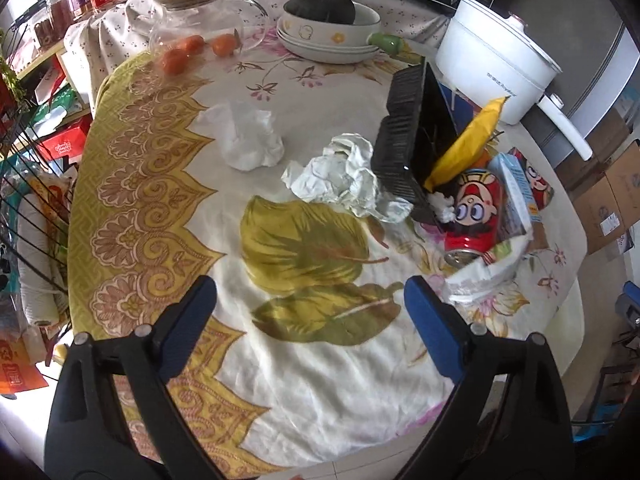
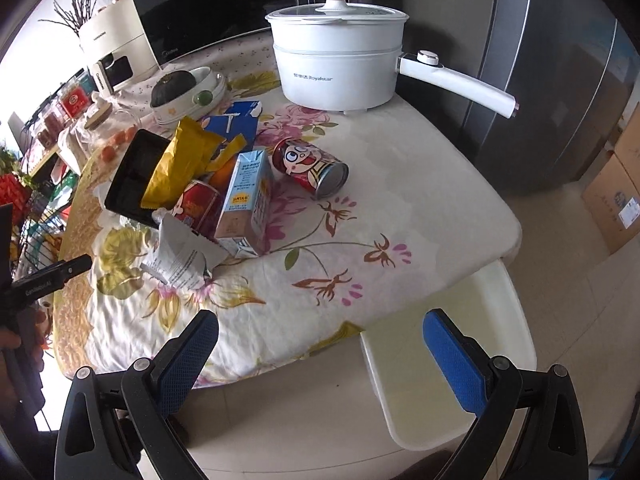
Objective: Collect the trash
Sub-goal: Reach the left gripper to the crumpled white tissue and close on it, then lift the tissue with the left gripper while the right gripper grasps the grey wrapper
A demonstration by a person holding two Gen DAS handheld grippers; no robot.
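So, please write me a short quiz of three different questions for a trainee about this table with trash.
1. True or false: the red cartoon drink can beside the pale blue milk carton stands upright.
2. How many crumpled white paper balls lie left of the black plastic tray? A one, B two, C four.
3. Fill in: the dark green squash sits in a white ____.

Key: 1 false, it lies on its side. 2 B. 3 bowl.

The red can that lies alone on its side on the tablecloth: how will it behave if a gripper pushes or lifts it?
The red can lies on its side, so a push would probably roll it. Its round metal wall may slip between pads. It looks opened, so likely light.
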